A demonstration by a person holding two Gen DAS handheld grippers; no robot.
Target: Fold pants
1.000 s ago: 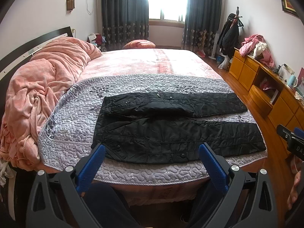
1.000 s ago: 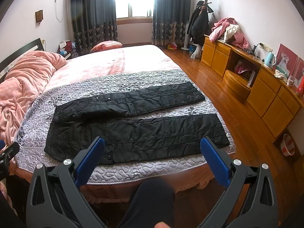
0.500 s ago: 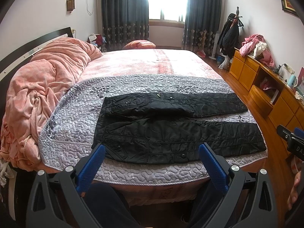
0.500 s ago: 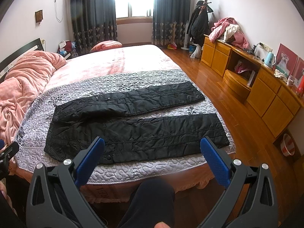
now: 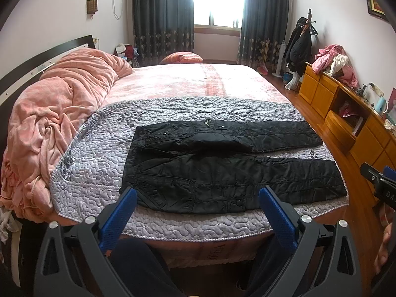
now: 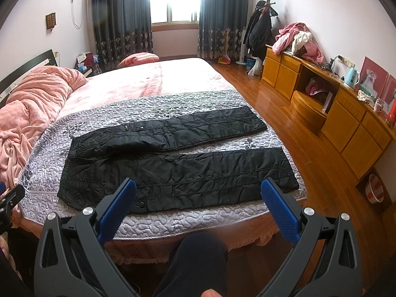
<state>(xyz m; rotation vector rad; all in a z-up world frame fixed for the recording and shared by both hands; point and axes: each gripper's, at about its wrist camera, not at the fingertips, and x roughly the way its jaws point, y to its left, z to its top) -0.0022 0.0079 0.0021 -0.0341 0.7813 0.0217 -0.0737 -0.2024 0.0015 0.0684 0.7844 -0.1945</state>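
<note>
Item: black pants (image 5: 230,173), laid flat and unfolded across the grey quilted cover (image 5: 99,148) at the near end of the bed (image 5: 198,81), waistband to the left, both legs running right and lying apart. We hold the left gripper (image 5: 198,204) just short of the bed's near edge, above it, its blue fingers (image 5: 118,215) spread wide and empty; between them shows the near leg's lower hem by the waist. The right gripper (image 6: 198,195) hangs likewise — fingers wide apart, gripping nothing — and frames the middle of the near leg (image 6: 198,173).

Left wrist view only: more of the pink blanket (image 5: 54,113) heaped by the headboard, down to where it spills over the bed's side, and the right gripper's black tip at the right margin (image 5: 378,180).

Right wrist view only: the full run of wooden cabinets (image 6: 346,123) with a pale blue kettle (image 6: 352,77), the bare wood floor (image 6: 277,113) beside the bed, a red-and-white basin (image 6: 376,191), and a knee (image 6: 200,250) below the gripper — dark trousers.
</note>
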